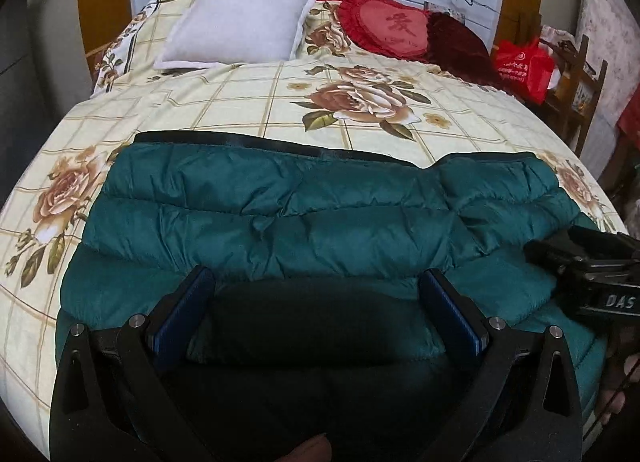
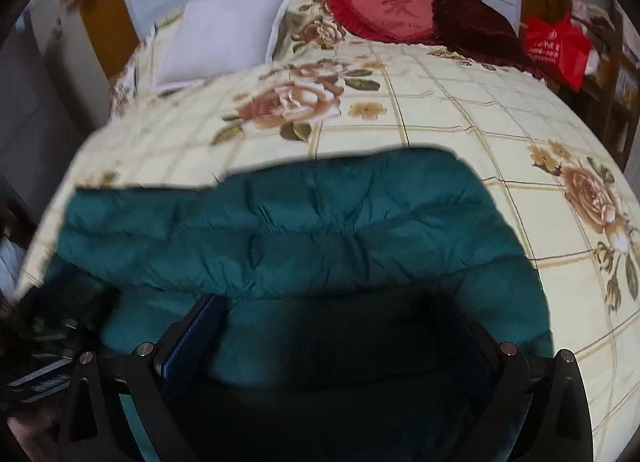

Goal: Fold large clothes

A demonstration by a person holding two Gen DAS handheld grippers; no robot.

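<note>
A teal quilted puffer jacket (image 1: 320, 214) lies folded across the near part of a bed with a floral checked sheet (image 1: 240, 102). A dark band runs along the jacket's far edge. My left gripper (image 1: 318, 286) hovers over the near part of the jacket, open, its blue pads (image 1: 192, 302) wide apart with only fabric below them. In the right wrist view the same jacket (image 2: 320, 222) fills the lower middle. My right gripper (image 2: 340, 326) is open above it, with one blue pad (image 2: 200, 334) showing. The right gripper's body also shows at the right edge of the left wrist view.
At the head of the bed lie a white pillow (image 1: 240, 26), a red heart cushion (image 1: 392, 26) and a dark red blanket (image 1: 456, 38). A red bag (image 1: 524, 70) sits on wooden furniture (image 1: 580, 90) to the right. The jacket's near edge is in deep shadow.
</note>
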